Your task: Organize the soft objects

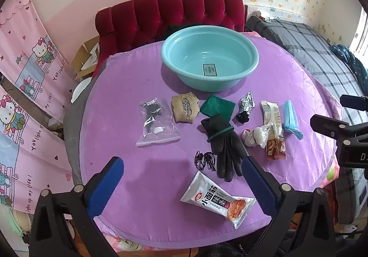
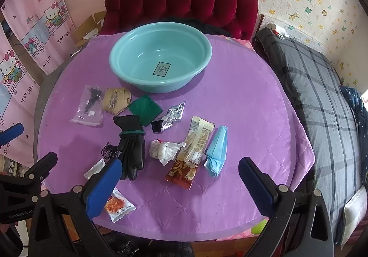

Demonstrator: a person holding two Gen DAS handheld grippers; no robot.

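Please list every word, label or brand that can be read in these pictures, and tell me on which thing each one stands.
"BASIN": label inside the teal basin; smaller lines there too blurred.
"小面筋": white snack packet; its red logo and small print unreadable.
"You light up my life!": pink cartoon curtain.
"GenRobot.AI": body of the left hand-held gripper, seen from the right wrist.
Brown-and-cream wrapper: barcode and print too small to read.
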